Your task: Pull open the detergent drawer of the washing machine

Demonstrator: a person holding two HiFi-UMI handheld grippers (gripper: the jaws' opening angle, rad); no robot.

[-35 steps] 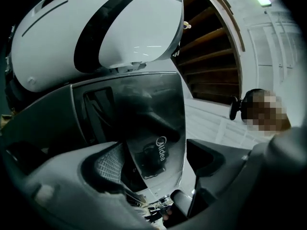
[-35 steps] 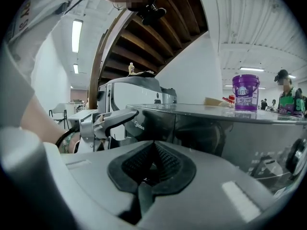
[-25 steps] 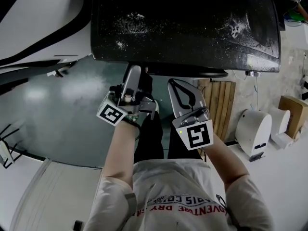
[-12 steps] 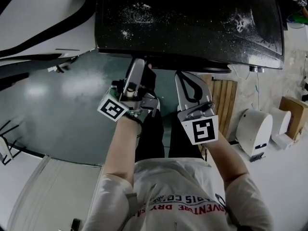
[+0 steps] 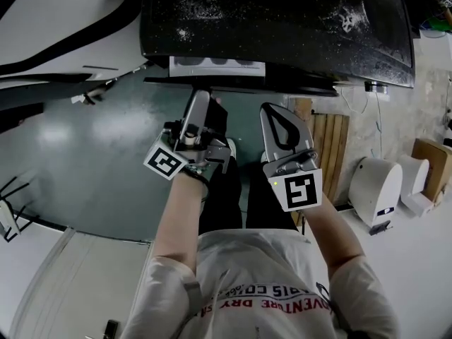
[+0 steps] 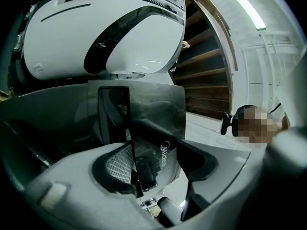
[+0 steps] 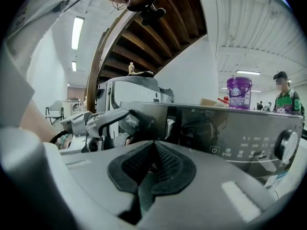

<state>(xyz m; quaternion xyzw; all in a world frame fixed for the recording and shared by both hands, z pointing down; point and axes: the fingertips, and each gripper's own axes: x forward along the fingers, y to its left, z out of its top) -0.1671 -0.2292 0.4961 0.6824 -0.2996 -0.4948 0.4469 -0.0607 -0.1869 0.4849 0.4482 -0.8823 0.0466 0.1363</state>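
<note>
Below the dark washing machine top (image 5: 282, 27), the detergent drawer (image 5: 215, 66) stands partly pulled out and shows its white compartments. My left gripper (image 5: 200, 99) reaches up to the drawer's front. In the left gripper view the dark drawer front panel (image 6: 153, 114), with a brand logo on it, sits between the jaws of the left gripper (image 6: 144, 162). Those jaws have just been closing and grip the panel. My right gripper (image 5: 277, 115) hangs beside it, shut and empty, with the pads of the right gripper (image 7: 152, 157) meeting in front of the control panel (image 7: 249, 138).
A white appliance (image 5: 56, 20) stands left of the machine. At the right are a wooden pallet (image 5: 325, 154), a small white unit (image 5: 374, 189) and a cardboard box (image 5: 432, 161). A purple tub (image 7: 239, 92) sits on the machine. The person's legs are below the grippers.
The drawer has slid out of the machine's front, and its white compartments now show. The left gripper has drawn back a little with it. The right gripper has barely shifted.
</note>
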